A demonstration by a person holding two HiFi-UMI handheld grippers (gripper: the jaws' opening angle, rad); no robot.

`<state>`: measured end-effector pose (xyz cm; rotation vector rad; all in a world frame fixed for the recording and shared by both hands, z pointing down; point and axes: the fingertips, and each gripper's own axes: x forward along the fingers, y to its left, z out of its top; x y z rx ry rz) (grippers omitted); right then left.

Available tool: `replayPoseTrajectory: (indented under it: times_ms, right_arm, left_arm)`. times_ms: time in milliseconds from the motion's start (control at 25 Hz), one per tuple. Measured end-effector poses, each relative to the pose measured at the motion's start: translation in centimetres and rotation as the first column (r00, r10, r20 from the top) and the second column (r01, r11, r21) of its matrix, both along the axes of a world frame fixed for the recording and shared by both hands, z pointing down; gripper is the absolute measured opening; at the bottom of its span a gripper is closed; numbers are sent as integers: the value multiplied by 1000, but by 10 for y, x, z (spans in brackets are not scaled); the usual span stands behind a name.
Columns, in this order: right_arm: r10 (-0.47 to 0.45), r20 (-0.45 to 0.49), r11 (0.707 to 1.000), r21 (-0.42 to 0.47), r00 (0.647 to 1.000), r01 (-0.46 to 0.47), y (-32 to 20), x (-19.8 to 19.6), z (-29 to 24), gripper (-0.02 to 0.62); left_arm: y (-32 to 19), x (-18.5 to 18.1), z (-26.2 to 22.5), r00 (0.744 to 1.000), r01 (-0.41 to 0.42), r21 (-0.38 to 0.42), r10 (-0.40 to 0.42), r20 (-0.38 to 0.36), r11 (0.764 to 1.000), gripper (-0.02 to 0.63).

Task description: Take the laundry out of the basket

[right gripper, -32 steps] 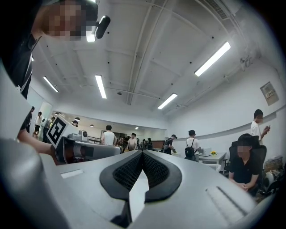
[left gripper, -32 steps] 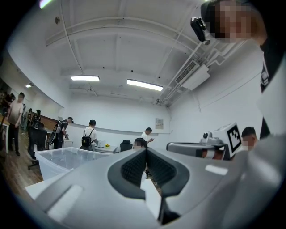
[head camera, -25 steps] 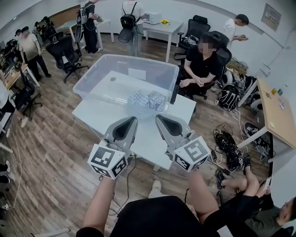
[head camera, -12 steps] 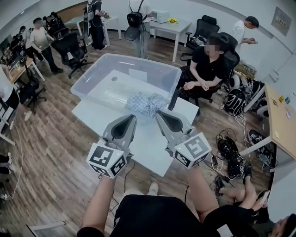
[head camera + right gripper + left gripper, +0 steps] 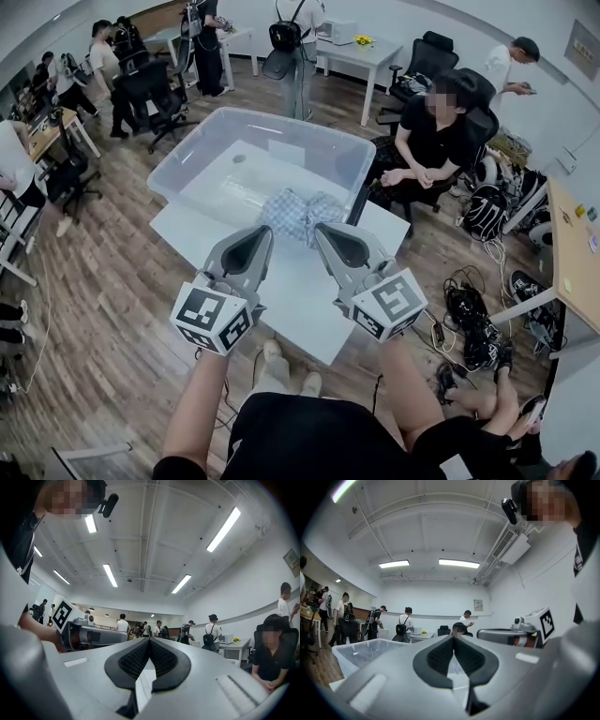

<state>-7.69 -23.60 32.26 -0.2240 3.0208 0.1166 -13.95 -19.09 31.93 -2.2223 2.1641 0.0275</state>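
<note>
Head view: crumpled blue-checked cloth laundry (image 5: 298, 214) lies in the near right corner of the clear plastic basket (image 5: 234, 122) on the white counter (image 5: 291, 300), beyond the left gripper (image 5: 261, 234) and right gripper (image 5: 323, 232). Left gripper view: jaws clenched together, holding nothing. Right gripper view: jaws likewise clenched, holding nothing.

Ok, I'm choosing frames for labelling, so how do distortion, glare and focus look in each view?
Head view: fisheye bending at the edges, even light, clear bin and laundry sharp. Left gripper view: dark round vignette, left gripper close and slightly soft. Right gripper view: same vignette, right gripper soft up close, ceiling strip lights glaring.
</note>
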Motion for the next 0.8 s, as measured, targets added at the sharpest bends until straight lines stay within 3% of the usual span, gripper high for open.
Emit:
replayPoseTrajectory:
  times_ms: [320, 800]
  right_arm:
    - [28, -9, 1000, -5, 1000, -28, -23, -19, 1, 0]
    - [115, -9, 993, -22, 993, -115, -82, -89, 4, 0]
  left_arm:
    - [-26, -19, 3, 999, -37, 3, 37, -10, 999, 8]
    - [-90, -94, 7, 994, -104, -46, 105, 25, 994, 8]
